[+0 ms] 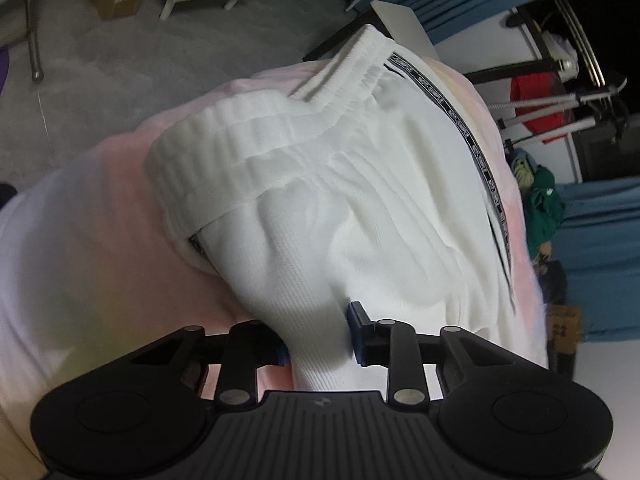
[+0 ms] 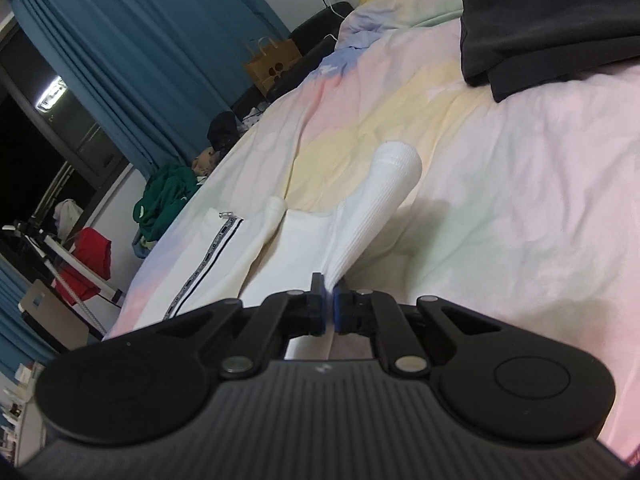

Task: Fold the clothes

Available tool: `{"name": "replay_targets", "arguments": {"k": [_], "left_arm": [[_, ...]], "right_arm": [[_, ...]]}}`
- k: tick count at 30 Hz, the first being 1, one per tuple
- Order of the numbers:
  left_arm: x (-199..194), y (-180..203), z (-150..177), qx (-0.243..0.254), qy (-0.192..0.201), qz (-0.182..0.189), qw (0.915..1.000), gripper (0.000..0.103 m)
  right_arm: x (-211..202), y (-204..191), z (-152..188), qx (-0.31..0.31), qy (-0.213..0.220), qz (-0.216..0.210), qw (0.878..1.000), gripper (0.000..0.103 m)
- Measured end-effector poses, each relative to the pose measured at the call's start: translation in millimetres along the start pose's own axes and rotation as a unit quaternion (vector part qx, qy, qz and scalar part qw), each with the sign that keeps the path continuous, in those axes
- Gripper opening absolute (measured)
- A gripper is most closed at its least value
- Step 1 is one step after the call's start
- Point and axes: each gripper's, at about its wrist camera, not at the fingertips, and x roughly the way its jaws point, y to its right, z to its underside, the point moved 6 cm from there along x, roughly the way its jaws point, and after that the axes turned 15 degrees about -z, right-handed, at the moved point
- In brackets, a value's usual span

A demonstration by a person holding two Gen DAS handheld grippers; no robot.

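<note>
The left gripper [image 1: 318, 334] has its blue-padded fingers [image 1: 359, 322] partly spread, with a bunched fold of the white ribbed track pants with black side stripe [image 1: 360, 184] pinched between them. The right gripper [image 2: 328, 306] is clamped nearly closed on a white ribbed cuff end [image 2: 384, 200] of the same pants, lifting it off the bed. The pants lie spread on the pastel pink and yellow bedsheet [image 2: 500, 200]. Beyond the pants on the bedsheet there's one folded black garment [image 2: 552, 24]. Off the bed's edge, past the pants, sits one crumpled green garment [image 2: 168, 196], in front of blue curtains [image 2: 140, 60].
</note>
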Motion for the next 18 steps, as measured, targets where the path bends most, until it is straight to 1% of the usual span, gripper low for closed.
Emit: {"name": "replay_targets", "arguments": {"k": [3,5,10,15,16,18], "left_arm": [[-1.9,2.4,0.2,-0.001,0.007,0.001,1.0,0.017],[-3.6,3.0,-0.1,-0.004,0.012,0.007,0.9999,0.016],[-18.0,13.1,-2.8,0.014,0.044,0.027,0.9985,0.013],[-43.5,36.4,-10.4,0.039,0.076,0.049,0.9951,0.012],[-49.5,42.6,-13.8,0.04,0.084,0.053,0.9942,0.012],[-61.2,57.8,-22.0,0.04,0.104,0.062,0.9918,0.012]], "right_arm": [[-5.4,-4.4,-0.6,-0.005,0.005,0.0,1.0,0.006],[-8.3,-8.3,-1.0,-0.012,0.008,-0.001,1.0,0.006],[-12.9,-15.7,-4.1,-0.018,0.021,0.001,1.0,0.006],[-9.8,-24.8,-14.0,0.024,0.043,-0.005,0.999,0.006],[-7.4,-29.5,-17.3,0.026,0.047,-0.007,0.999,0.006],[0.9,-46.4,-26.0,0.009,0.053,-0.012,0.998,0.006]]}}
